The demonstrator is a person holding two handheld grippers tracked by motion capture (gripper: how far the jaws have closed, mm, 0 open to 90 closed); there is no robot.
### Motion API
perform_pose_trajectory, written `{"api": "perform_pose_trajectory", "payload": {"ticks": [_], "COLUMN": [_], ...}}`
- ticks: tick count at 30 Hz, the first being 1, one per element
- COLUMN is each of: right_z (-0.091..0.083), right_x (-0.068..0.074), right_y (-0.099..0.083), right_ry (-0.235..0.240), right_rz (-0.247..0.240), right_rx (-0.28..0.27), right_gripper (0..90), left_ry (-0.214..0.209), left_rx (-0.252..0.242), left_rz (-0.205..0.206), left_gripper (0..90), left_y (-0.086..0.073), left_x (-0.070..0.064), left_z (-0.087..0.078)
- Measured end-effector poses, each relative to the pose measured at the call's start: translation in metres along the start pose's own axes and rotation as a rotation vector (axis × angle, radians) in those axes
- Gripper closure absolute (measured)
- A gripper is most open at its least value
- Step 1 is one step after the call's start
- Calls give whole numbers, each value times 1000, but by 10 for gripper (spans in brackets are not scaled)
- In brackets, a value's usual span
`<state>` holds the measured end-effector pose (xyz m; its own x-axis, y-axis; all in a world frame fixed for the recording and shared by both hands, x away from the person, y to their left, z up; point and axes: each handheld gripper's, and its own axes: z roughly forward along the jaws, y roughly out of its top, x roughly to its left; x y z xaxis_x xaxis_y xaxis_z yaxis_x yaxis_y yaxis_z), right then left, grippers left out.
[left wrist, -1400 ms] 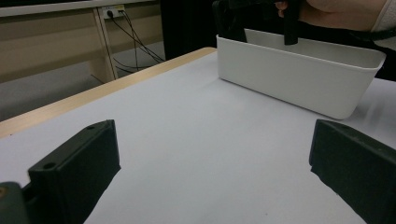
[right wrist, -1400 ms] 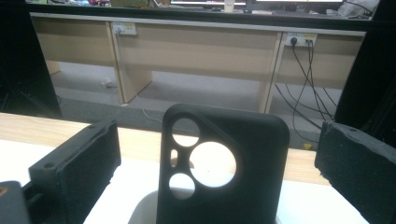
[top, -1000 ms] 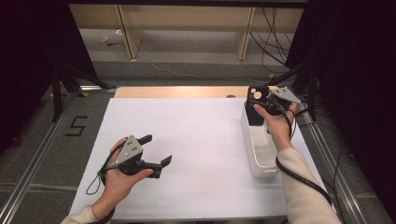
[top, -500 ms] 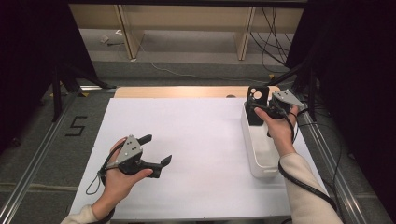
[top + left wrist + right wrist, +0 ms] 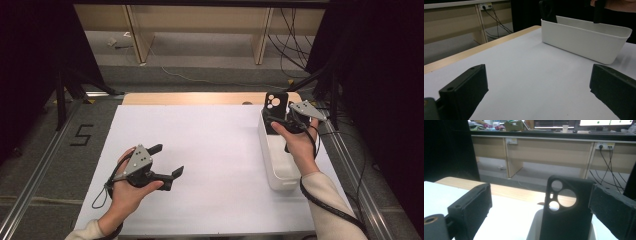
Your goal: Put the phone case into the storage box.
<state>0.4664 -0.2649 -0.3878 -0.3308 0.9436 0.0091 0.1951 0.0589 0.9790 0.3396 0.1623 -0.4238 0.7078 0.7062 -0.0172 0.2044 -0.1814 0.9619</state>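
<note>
Right gripper (image 5: 282,121), jaws spread wide, is hovering at the upright black phone case (image 5: 275,105) in the white plastic bin (image 5: 280,172), right of frame; left gripper (image 5: 167,165) is gaping empty, lower left.

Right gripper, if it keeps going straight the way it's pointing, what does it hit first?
Most likely the black phone case, standing upright at the white bin's far end, ahead between the right gripper's open jaws; the gap is hard to judge.
</note>
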Motion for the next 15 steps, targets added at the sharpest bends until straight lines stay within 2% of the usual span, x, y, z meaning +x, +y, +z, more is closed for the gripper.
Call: {"api": "perform_pose_trajectory", "payload": {"ticks": [6,15], "right_z": [-9,-20], "right_x": [5,16], "right_y": [0,-1], "right_ry": [33,79], "right_rz": [12,-14], "right_rx": [0,-1], "right_gripper": [65,76], "left_ry": [2,5], "left_rx": [-1,-2], "left_rz": [-1,-3], "left_gripper": [13,12], "left_y": [0,0], "left_x": [0,1], "left_z": [0,-1]}}
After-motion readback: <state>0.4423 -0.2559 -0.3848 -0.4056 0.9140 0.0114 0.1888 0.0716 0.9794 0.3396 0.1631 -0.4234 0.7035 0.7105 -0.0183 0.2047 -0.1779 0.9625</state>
